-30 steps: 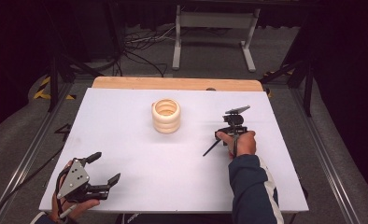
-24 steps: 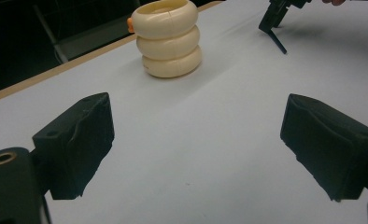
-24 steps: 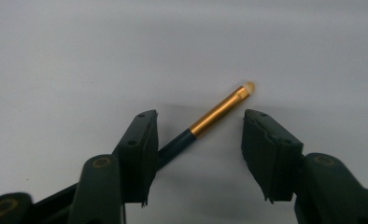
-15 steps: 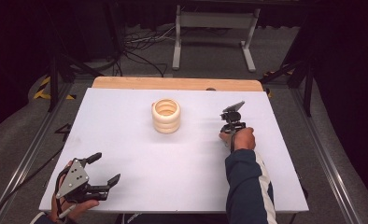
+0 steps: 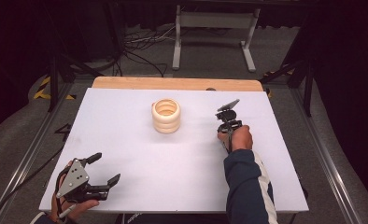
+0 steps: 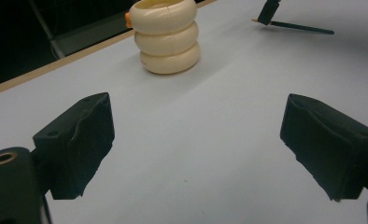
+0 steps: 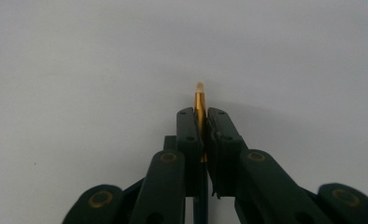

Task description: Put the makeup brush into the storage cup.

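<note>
Pencil (image 7: 200, 100) being pinched in the right gripper (image 5: 229, 122), over the counter's (image 5: 126, 140) right side.
Its jaws are gripping near the eraser end; it risks pivoting or slipping; left gripper (image 5: 105, 169) is idling wide open, empty.

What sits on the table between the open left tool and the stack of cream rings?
Nothing: in the left gripper view, bare white table runs from the left tool up to the cream ring stack.

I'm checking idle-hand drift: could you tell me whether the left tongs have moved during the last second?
No. The left tongs sit open at the white table's near left corner, equally far from the stacked rings.
</note>
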The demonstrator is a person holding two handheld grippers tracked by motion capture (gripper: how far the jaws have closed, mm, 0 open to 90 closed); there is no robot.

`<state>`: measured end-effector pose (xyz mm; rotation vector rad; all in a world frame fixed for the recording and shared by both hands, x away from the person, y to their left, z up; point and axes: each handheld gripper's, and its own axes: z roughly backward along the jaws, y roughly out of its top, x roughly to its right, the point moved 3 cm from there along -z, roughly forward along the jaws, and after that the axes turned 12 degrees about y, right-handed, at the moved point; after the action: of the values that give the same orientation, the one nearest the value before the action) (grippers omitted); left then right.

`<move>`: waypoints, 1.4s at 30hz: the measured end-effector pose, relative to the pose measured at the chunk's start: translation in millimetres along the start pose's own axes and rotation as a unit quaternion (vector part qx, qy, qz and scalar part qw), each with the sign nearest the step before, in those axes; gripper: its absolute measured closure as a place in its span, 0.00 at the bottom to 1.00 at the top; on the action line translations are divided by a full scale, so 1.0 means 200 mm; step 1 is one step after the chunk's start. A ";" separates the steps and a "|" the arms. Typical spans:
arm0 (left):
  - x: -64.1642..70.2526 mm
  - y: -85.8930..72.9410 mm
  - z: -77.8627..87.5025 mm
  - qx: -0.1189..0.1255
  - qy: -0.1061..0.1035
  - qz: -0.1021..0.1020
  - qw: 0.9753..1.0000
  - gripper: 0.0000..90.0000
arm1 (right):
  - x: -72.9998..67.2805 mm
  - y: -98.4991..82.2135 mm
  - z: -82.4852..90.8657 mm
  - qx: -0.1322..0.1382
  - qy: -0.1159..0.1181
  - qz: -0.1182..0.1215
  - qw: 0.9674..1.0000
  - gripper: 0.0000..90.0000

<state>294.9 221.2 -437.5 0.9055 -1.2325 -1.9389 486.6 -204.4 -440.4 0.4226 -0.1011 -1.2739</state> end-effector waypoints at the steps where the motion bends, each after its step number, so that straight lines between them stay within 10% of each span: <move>1: 0.00 0.00 0.00 -0.001 0.000 0.000 1.000 0.12 | -0.01 0.00 0.02 0.004 0.000 0.008 1.000 0.94; 8: 0.00 0.00 0.00 -0.002 0.002 0.000 1.000 0.12 | -0.04 0.03 0.17 0.051 0.011 0.038 0.998 0.94; 20: 0.00 0.00 0.00 -0.006 0.007 0.000 1.000 0.12 | -0.10 0.03 0.41 0.162 0.022 0.122 0.979 0.94; 37: 0.00 -0.01 -0.01 -0.008 0.011 0.001 1.000 0.12 | -0.19 0.01 0.61 0.309 0.055 0.207 0.927 0.94; 42: -0.01 -0.01 -0.01 -0.008 0.011 0.001 1.000 0.12 | -0.21 0.01 0.64 0.328 0.060 0.219 0.917 0.94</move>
<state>296.2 222.2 -439.2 0.9156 -1.2041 -1.9295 436.6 -196.3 -315.9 0.9951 -0.5006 -0.7382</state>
